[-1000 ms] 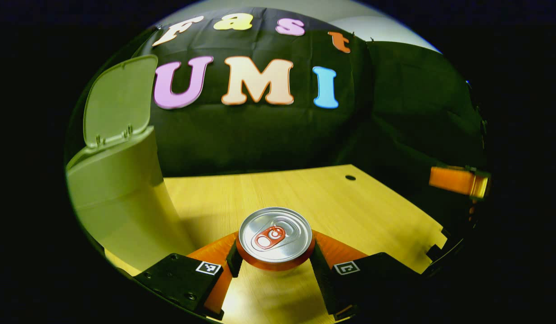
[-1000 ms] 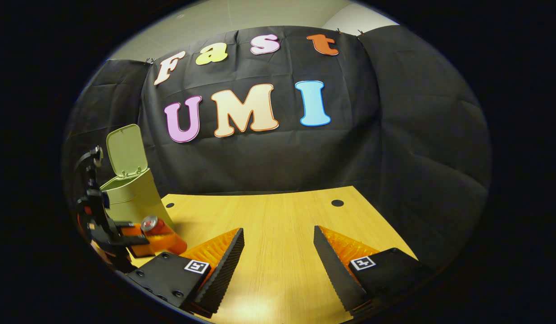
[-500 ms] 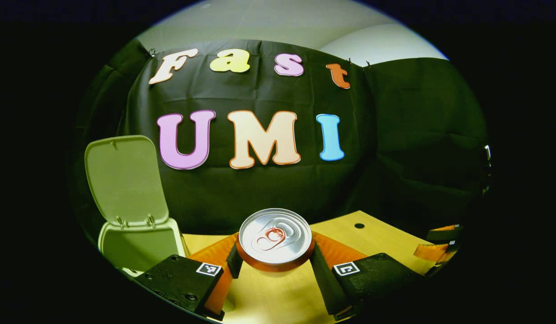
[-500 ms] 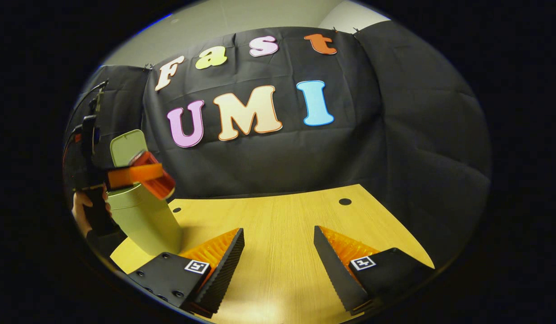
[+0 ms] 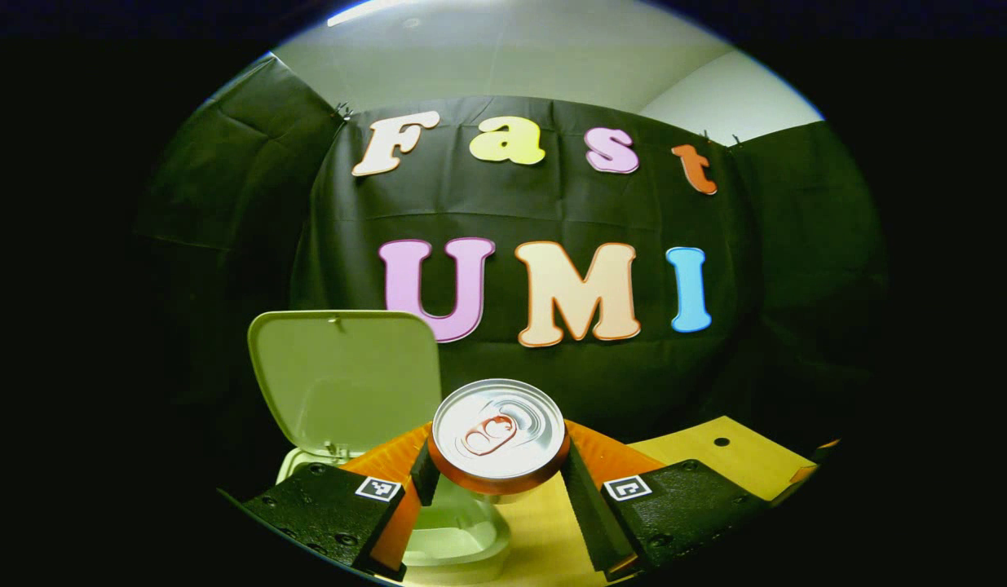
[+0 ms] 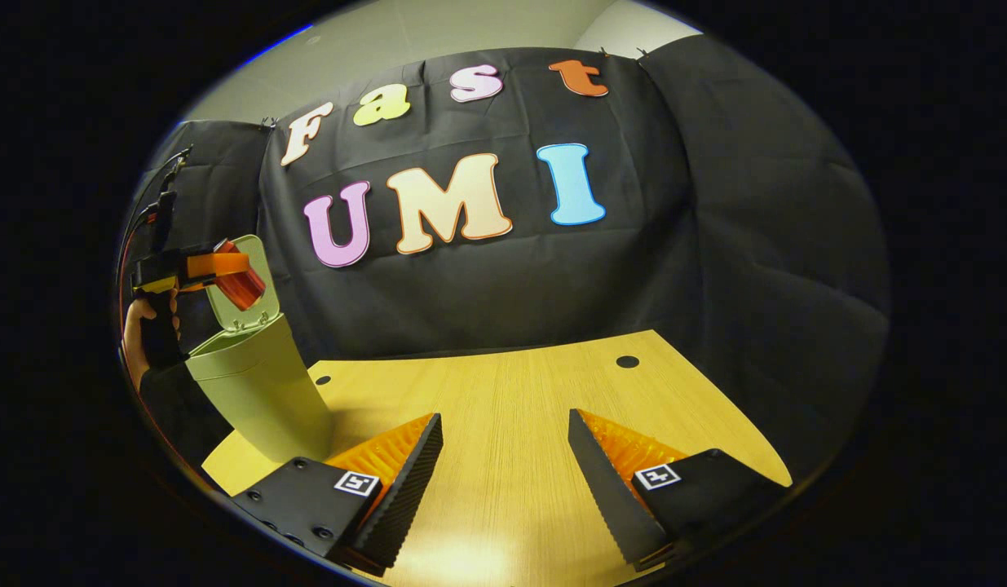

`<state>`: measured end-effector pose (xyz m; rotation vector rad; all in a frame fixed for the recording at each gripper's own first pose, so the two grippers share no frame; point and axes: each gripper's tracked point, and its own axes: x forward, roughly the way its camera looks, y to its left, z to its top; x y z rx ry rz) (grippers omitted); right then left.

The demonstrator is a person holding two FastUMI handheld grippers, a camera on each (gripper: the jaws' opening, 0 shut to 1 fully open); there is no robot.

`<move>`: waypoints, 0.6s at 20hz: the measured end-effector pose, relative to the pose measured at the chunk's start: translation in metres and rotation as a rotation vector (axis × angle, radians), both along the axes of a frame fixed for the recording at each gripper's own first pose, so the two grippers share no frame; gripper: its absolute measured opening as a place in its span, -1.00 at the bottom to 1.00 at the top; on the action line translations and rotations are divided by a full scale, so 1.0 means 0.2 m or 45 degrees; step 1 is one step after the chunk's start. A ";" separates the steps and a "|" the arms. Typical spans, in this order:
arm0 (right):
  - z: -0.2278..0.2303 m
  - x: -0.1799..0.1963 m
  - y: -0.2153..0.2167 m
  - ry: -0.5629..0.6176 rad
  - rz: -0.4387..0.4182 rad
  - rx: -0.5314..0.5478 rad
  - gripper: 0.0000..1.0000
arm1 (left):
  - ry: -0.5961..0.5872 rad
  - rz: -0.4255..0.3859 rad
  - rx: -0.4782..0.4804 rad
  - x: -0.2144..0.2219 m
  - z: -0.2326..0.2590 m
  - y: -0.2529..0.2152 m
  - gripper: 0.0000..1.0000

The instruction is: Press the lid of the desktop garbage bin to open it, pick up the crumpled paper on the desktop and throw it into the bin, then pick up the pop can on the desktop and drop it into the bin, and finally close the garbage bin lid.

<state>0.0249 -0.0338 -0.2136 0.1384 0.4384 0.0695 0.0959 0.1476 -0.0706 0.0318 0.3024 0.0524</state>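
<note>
My left gripper (image 5: 498,473) is shut on the orange pop can (image 5: 498,432), whose silver top faces the camera. The can hangs in the air above the pale green garbage bin (image 5: 462,538); the bin's lid (image 5: 348,375) stands open behind it. In the right gripper view the same can (image 6: 240,284) is held tilted over the bin (image 6: 254,391) by the left gripper (image 6: 226,269), in front of the raised lid (image 6: 254,281). My right gripper (image 6: 503,456) is open over the wooden table (image 6: 503,391), nothing between its fingers.
A hand (image 6: 140,326) holds the left gripper at the table's far left. The table has two small round holes (image 6: 627,361) (image 6: 322,380) near its back edge. Black cloth walls close the booth behind and to the right.
The left gripper has lifted the can off the table and carried it up and over the open bin. The right gripper has stayed in place, open.
</note>
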 end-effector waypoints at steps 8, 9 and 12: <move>0.01 -0.01 0.05 0.003 0.029 -0.014 0.94 | 0.049 0.232 0.002 -0.10 -0.11 0.37 0.58; 0.00 -0.01 0.05 0.005 0.028 -0.016 0.94 | 0.032 0.237 -0.002 -0.09 -0.10 0.38 0.93; 0.01 -0.02 0.05 0.007 0.020 -0.019 0.94 | -0.035 0.239 0.041 -0.07 0.02 0.42 0.83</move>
